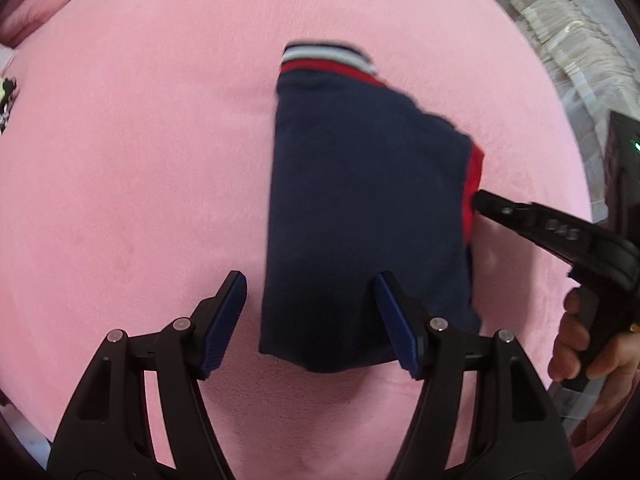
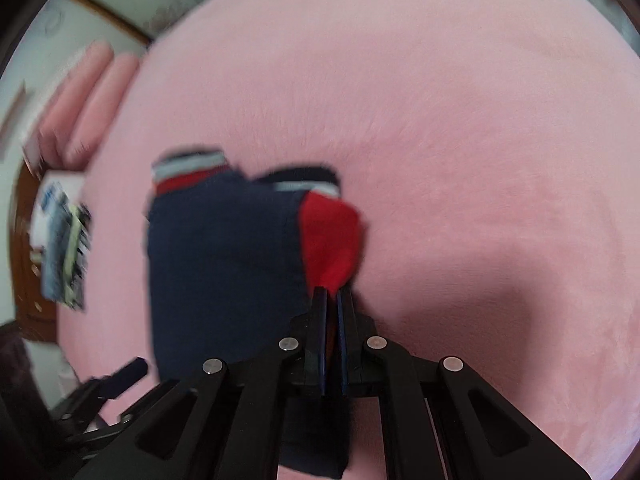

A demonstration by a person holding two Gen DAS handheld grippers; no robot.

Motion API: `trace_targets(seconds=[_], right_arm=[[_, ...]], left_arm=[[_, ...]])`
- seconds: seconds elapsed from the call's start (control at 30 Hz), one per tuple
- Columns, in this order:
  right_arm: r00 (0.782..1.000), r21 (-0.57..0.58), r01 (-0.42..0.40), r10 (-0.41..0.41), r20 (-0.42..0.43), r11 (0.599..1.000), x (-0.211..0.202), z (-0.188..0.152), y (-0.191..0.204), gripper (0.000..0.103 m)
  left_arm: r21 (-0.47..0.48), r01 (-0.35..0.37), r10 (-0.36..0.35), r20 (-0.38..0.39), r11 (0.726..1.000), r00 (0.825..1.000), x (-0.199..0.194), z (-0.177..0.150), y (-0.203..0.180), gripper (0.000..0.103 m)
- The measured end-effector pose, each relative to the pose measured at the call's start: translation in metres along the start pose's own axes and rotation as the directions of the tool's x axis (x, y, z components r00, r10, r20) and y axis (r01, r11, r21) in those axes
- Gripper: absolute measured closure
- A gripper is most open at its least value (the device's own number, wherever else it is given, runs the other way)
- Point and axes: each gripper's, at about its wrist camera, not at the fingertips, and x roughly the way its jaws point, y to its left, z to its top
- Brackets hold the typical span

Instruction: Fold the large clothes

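Observation:
A folded navy garment with red and white striped trim lies on a pink plush surface. My left gripper is open, its blue pads apart over the garment's near edge, holding nothing. My right gripper comes in from the right in the left wrist view. In the right wrist view it is shut on the garment's red edge. The navy body lies to the left of it. The left gripper's finger shows at the lower left.
The pink surface spreads wide all round the garment. A pale patterned floor lies past its far right edge. Pink pillows and a blurred printed item sit at the left. A hand holds the right gripper.

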Motion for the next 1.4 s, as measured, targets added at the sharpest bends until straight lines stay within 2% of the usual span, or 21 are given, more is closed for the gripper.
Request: trace_targets(seconds=[0.1, 0.17, 0.23, 0.3, 0.33, 0.37, 0.4, 0.47, 0.53, 0.6, 0.7, 0.83, 0.93, 0.97, 1.0, 1.03, 1.1, 1.2, 1.27, 1.33, 1.4], right_arm=[[0.996, 0.032, -0.081, 0.079, 0.048, 0.996, -0.025, 0.002, -0.005, 0.097], [0.985, 0.008, -0.171, 0.170, 0.040, 0.985, -0.034, 0.004, -0.001, 0.097], [0.970, -0.027, -0.242, 0.243, -0.001, 0.970, -0.031, 0.005, 0.009, 0.097], [0.962, -0.052, -0.272, 0.271, -0.040, 0.961, -0.023, 0.004, 0.023, 0.097], [0.944, -0.052, -0.325, 0.321, -0.072, 0.944, -0.015, 0.002, 0.029, 0.097], [0.929, -0.032, -0.363, 0.359, -0.094, 0.931, -0.007, 0.000, 0.032, 0.097], [0.924, -0.023, -0.369, 0.364, -0.114, 0.929, 0.000, -0.001, 0.036, 0.097], [0.936, -0.035, -0.328, 0.320, -0.148, 0.944, 0.018, -0.003, 0.045, 0.097], [0.936, -0.039, -0.325, 0.315, -0.159, 0.945, 0.036, -0.002, 0.051, 0.097], [0.943, -0.032, -0.298, 0.289, -0.167, 0.954, 0.055, 0.000, 0.056, 0.099], [0.969, -0.040, -0.226, 0.221, -0.113, 0.973, 0.061, 0.013, 0.051, 0.102], [0.974, 0.038, -0.213, 0.215, -0.066, 0.976, 0.054, 0.017, 0.028, 0.103], [0.993, -0.030, -0.116, 0.116, 0.011, 0.993, 0.026, 0.011, 0.019, 0.103], [0.999, -0.064, -0.023, 0.026, 0.043, 0.998, 0.018, 0.009, 0.017, 0.103], [0.995, -0.090, 0.079, -0.073, 0.069, 0.993, 0.010, 0.008, 0.011, 0.103], [0.995, -0.086, 0.082, -0.076, 0.071, 0.993, 0.004, 0.005, 0.005, 0.103], [0.997, -0.056, 0.015, -0.010, 0.080, 0.998, -0.015, 0.000, -0.005, 0.103], [0.995, -0.098, -0.049, 0.058, 0.086, 0.994, -0.040, -0.014, 0.004, 0.103], [0.990, -0.110, -0.125, 0.131, 0.046, 0.986, -0.042, -0.022, 0.020, 0.103], [0.974, -0.101, -0.227, 0.226, -0.021, 0.969, -0.038, -0.037, 0.034, 0.103], [0.957, -0.096, -0.288, 0.282, -0.070, 0.953, -0.038, -0.062, 0.057, 0.103]], left_arm=[[0.040, 0.026, -0.027, 0.032, 0.999, 0.999, -0.012, 0.007, -0.003, 0.042], [0.063, 0.059, -0.062, 0.055, 0.996, 0.997, -0.017, 0.020, -0.004, 0.058], [0.048, 0.089, -0.091, 0.039, 0.995, 0.995, -0.016, 0.031, -0.005, 0.083], [-0.022, 0.168, -0.168, -0.006, 0.986, 0.986, -0.005, 0.050, 0.002, 0.095], [-0.044, 0.205, -0.206, -0.019, 0.978, 0.978, 0.001, 0.061, 0.004, 0.100], [-0.075, 0.261, -0.264, -0.037, 0.962, 0.964, 0.011, 0.069, 0.007, 0.101], [-0.087, 0.274, -0.279, -0.051, 0.958, 0.959, 0.018, 0.076, 0.009, 0.101], [-0.104, 0.262, -0.271, -0.086, 0.959, 0.959, 0.034, 0.086, 0.010, 0.102], [-0.092, 0.276, -0.285, -0.096, 0.957, 0.954, 0.046, 0.091, 0.009, 0.102], [-0.061, 0.250, -0.256, -0.103, 0.966, 0.961, 0.054, 0.094, 0.006, 0.102], [0.014, 0.210, -0.208, -0.095, 0.978, 0.974, 0.063, 0.093, 0.001, 0.102], [-0.013, 0.271, -0.271, -0.095, 0.963, 0.958, 0.064, 0.096, 0.013, 0.103], [-0.009, 0.278, -0.278, -0.091, 0.961, 0.956, 0.059, 0.099, 0.019, 0.103], [0.003, 0.261, -0.260, -0.083, 0.965, 0.962, 0.056, 0.099, 0.019, 0.103], [0.013, 0.246, -0.245, -0.080, 0.969, 0.966, 0.052, 0.099, 0.020, 0.103], [0.020, 0.231, -0.229, -0.072, 0.973, 0.971, 0.045, 0.098, 0.022, 0.103], [0.006, 0.261, -0.260, -0.056, 0.965, 0.964, 0.029, 0.091, 0.025, 0.103], [0.006, 0.275, -0.275, -0.050, 0.961, 0.960, -0.004, 0.073, 0.029, 0.103], [-0.003, 0.297, -0.296, -0.064, 0.955, 0.953, -0.011, 0.059, 0.026, 0.103], [-0.026, 0.312, -0.313, -0.094, 0.950, 0.945, -0.012, 0.046, 0.023, 0.102], [-0.048, 0.301, -0.305, -0.122, 0.952, 0.945, -0.007, 0.037, 0.018, 0.102]])
